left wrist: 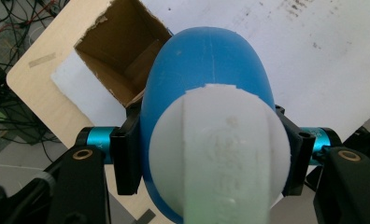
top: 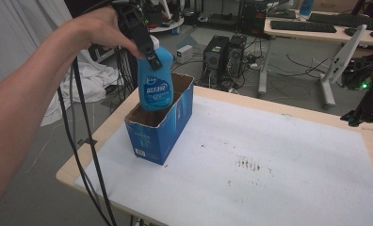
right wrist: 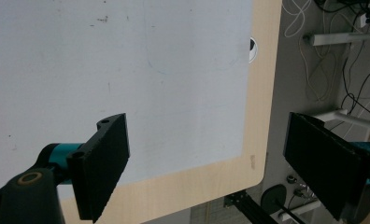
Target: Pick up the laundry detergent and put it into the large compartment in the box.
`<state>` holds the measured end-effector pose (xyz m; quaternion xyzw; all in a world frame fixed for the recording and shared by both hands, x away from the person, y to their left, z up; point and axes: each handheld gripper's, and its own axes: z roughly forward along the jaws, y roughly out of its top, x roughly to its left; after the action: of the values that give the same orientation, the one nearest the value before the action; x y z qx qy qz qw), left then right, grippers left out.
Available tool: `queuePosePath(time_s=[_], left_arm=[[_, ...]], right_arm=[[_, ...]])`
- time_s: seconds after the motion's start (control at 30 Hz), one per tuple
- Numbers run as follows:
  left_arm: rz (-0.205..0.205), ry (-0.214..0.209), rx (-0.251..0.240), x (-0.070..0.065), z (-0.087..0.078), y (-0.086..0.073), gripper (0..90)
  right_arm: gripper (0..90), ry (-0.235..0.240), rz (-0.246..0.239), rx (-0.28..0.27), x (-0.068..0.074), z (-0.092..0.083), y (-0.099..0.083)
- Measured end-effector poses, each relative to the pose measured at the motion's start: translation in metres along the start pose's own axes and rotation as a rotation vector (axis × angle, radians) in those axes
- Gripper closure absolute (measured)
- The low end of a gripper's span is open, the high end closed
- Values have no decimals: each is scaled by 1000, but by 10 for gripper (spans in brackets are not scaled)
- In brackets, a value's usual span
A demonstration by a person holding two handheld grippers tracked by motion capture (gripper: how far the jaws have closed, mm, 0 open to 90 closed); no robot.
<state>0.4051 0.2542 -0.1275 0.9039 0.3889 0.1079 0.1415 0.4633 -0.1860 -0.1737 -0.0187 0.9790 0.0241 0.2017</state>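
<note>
Blue bottle (top: 155, 84) clamped in left hand-held gripper (top: 144, 44) above box (top: 161, 127)

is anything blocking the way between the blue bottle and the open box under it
Nothing visible blocks it. The left gripper holds the blue bottle by its neck right above the open blue box, whose top is open. Inside, the left gripper view shows just brown cardboard, though the bottle hides part of the opening.

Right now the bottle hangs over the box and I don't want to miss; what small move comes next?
Probably lower it straight down: the left gripper is shut on the blue bottle, whose base already sits at the open blue box mouth.
</note>
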Motion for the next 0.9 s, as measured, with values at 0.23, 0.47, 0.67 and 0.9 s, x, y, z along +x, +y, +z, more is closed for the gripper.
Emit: queuePosePath(time_s=[0.23,0.47,0.67,0.9], left_arm=[[3,-22,22,4,30,-11,386],[21,-26,51,5,59,-18,385],[33,-56,63,8,87,-26,385],[74,-65,88,8,109,-32,385]], right_arm=[[137,1,-18,7,2,5,4],[138,8,-22,11,3,10,6],[138,16,-26,14,5,16,7],[138,22,-22,19,5,21,6]])
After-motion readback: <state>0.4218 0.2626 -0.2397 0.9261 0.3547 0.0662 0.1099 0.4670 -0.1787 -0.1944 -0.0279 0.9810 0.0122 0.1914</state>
